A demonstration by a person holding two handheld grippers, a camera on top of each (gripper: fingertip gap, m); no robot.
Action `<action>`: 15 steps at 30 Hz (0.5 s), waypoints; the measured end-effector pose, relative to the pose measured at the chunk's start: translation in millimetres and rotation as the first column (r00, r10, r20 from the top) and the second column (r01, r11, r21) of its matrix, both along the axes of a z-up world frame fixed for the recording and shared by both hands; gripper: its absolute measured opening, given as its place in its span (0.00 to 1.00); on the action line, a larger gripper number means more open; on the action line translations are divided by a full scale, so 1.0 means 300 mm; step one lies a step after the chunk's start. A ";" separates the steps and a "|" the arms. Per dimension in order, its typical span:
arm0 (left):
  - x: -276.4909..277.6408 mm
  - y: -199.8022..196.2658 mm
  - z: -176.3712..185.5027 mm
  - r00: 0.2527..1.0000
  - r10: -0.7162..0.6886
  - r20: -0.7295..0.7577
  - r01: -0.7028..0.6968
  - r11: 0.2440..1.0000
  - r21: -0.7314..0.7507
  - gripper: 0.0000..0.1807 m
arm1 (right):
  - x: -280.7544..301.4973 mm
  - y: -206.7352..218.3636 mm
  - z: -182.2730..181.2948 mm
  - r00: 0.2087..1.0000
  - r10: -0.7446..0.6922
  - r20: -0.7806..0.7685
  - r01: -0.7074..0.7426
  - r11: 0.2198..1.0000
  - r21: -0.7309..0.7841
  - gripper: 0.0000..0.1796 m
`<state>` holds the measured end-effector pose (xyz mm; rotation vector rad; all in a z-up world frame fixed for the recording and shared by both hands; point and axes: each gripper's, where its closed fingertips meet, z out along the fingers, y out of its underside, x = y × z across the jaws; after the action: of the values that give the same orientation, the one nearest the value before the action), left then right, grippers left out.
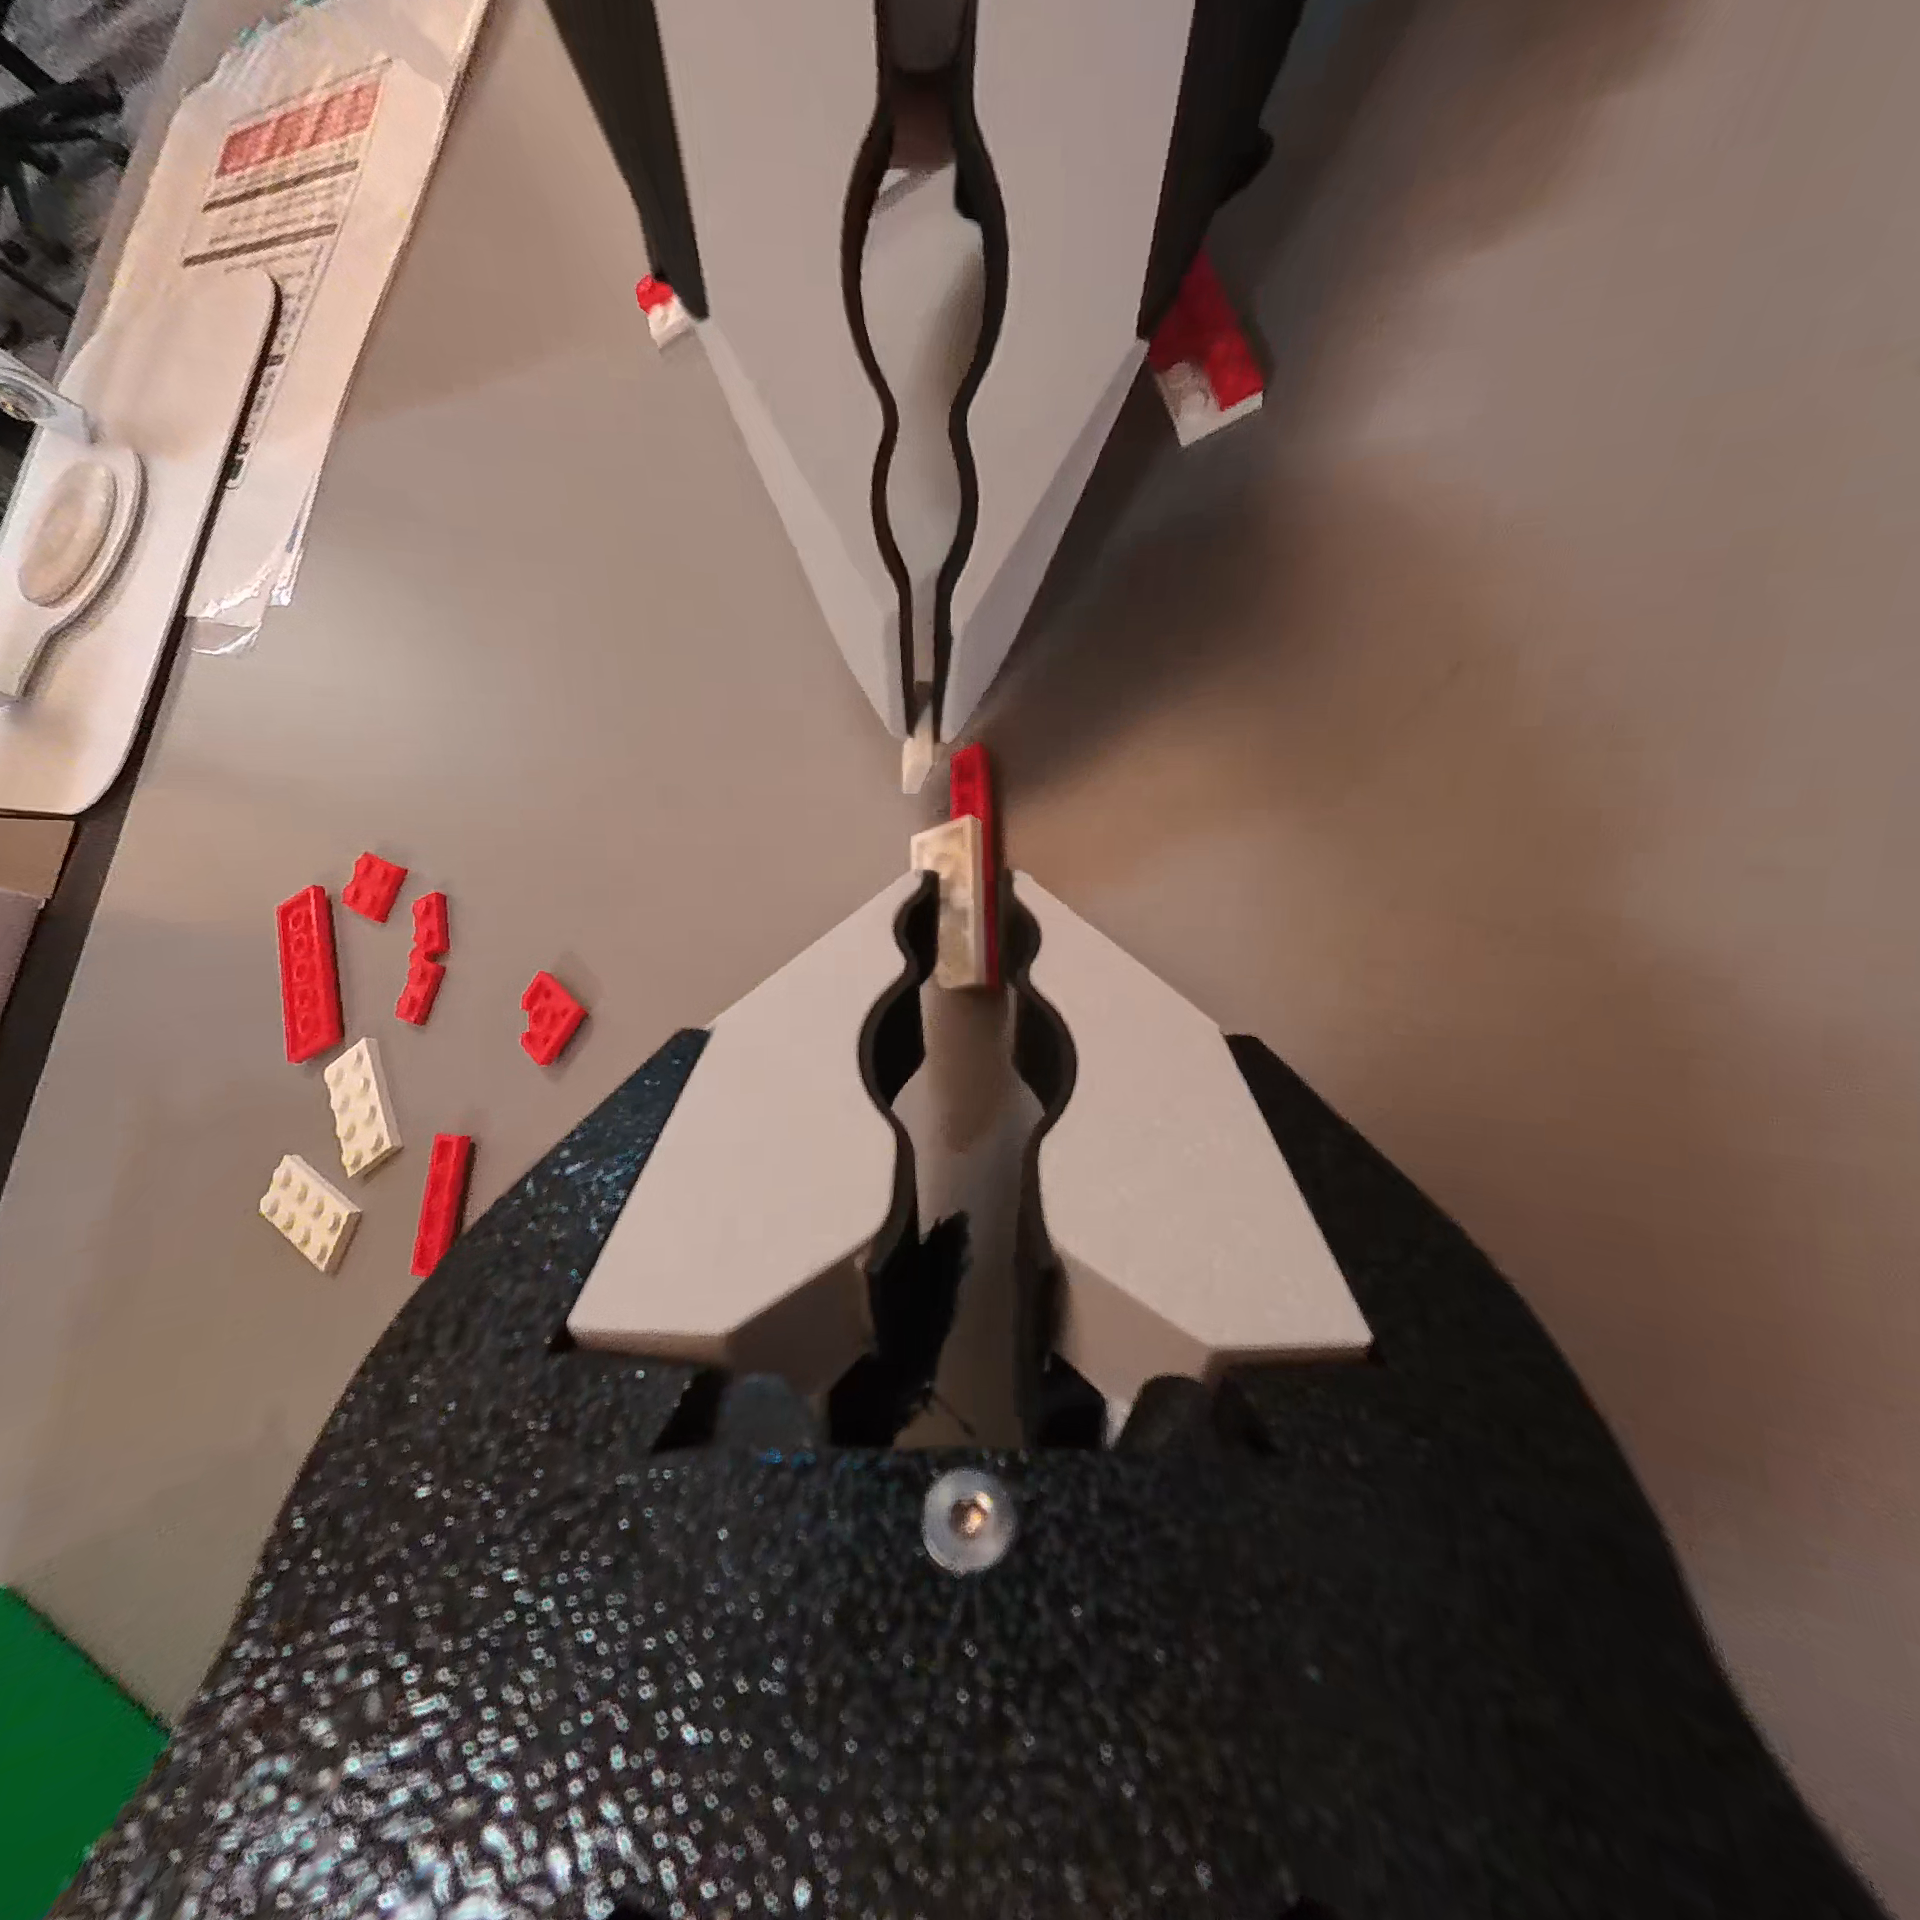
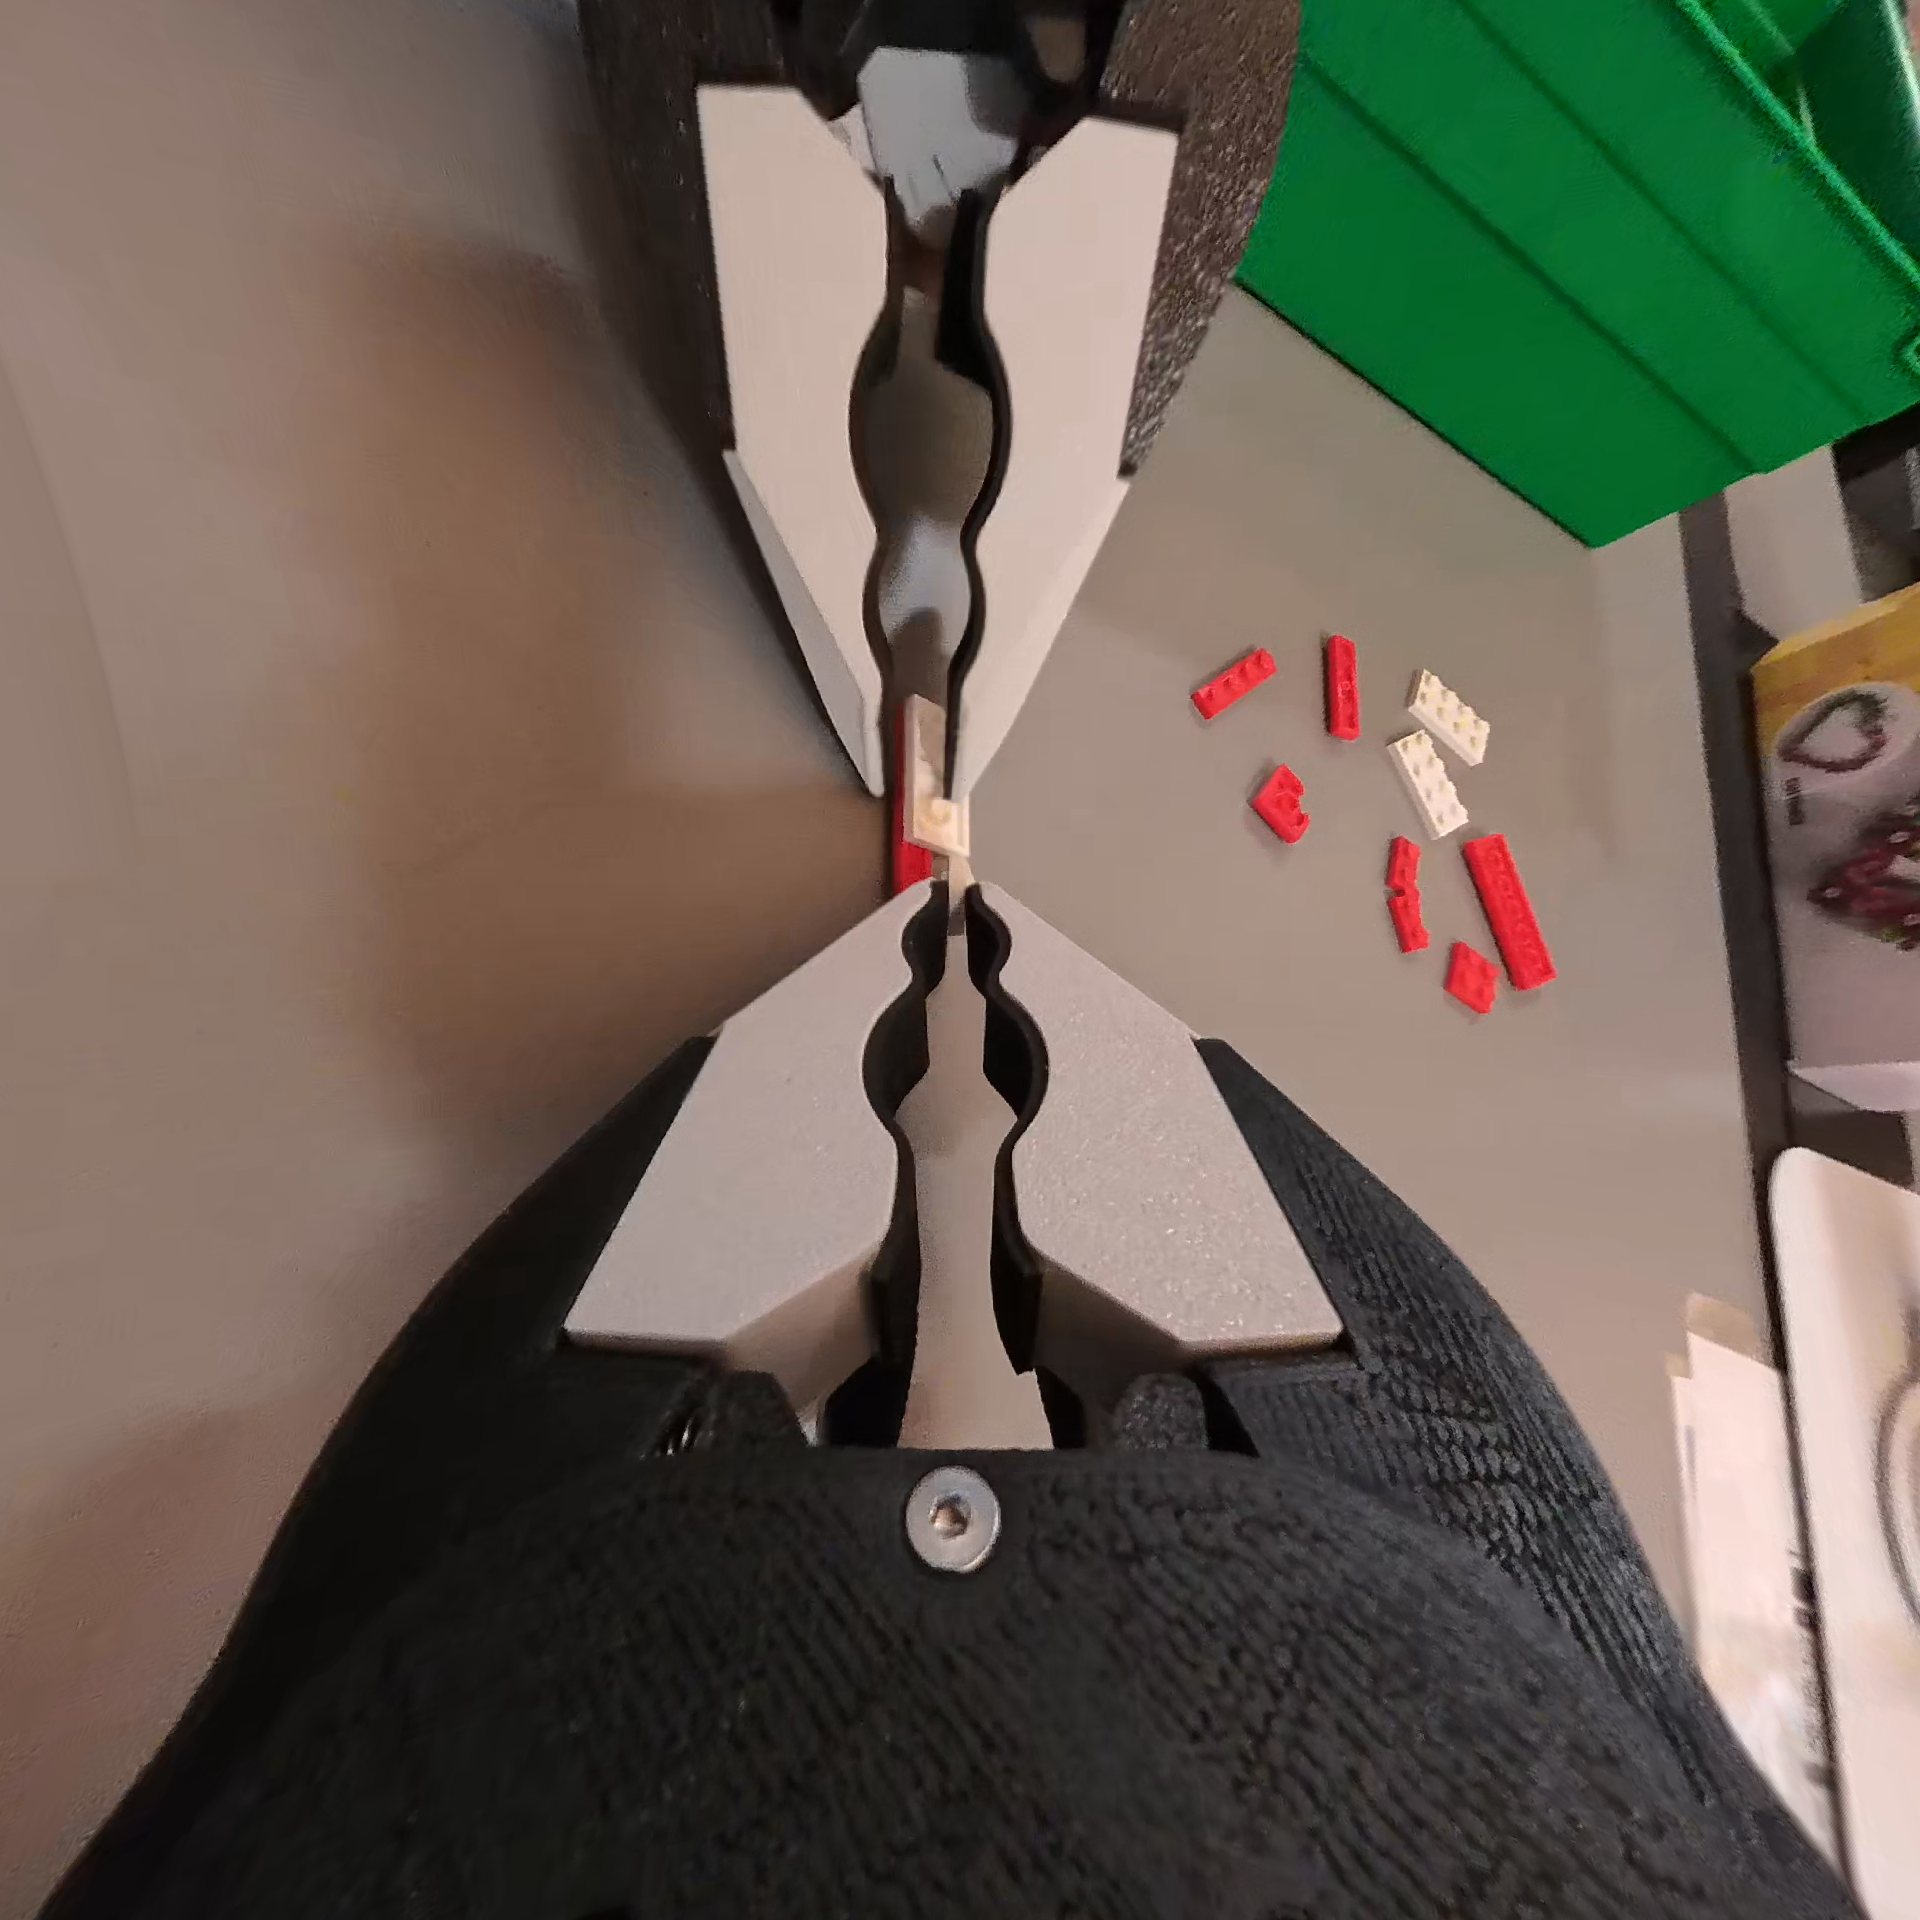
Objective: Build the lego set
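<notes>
My left gripper point(image 1: 966, 888) is shut on a white plate point(image 1: 958, 914) stacked against a red plate point(image 1: 972, 790), held on edge above the table. My right gripper point(image 1: 925, 717) faces it tip to tip and is shut on a small white piece point(image 1: 916, 767) that sits just beside the stack's end. In the right wrist view my right gripper point(image 2: 948, 899) pinches the small white piece point(image 2: 962, 878) against the white plate point(image 2: 928, 790). The red plate point(image 2: 910, 857) lies behind it in the left gripper point(image 2: 920, 774).
Several loose red and white plates point(image 1: 364, 1039) lie on the grey table, also seen in the right wrist view point(image 2: 1403, 821). Two small red-and-white assemblies point(image 1: 1210, 353) point(image 1: 660, 307) lie farther off. A paper bag point(image 1: 260, 260) lies at the left. A green bin point(image 2: 1558, 260) stands nearby. Both grippers' tips are close together, under 4 cm apart.
</notes>
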<state>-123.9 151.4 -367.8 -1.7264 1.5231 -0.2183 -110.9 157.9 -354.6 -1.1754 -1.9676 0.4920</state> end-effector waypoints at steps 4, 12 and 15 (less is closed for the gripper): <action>0.004 0.000 -0.001 1.000 -0.003 -0.016 0.003 1.000 0.014 0.04 | -0.006 -0.004 -0.004 1.000 -0.010 0.009 0.010 0.999 -0.039 0.00; 0.007 0.001 -0.002 1.000 0.005 -0.030 -0.004 1.000 0.013 0.04 | -0.015 -0.016 -0.019 0.999 -0.001 0.041 0.004 0.999 -0.053 0.01; 0.009 0.001 -0.002 1.000 0.008 -0.028 -0.008 1.000 0.011 0.03 | -0.010 -0.029 -0.027 0.998 0.013 0.061 -0.008 0.997 -0.077 0.05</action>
<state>-121.3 151.8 -368.5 -1.7333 1.5347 -0.1822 -113.7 149.2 -362.6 -1.2418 -2.0236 0.5467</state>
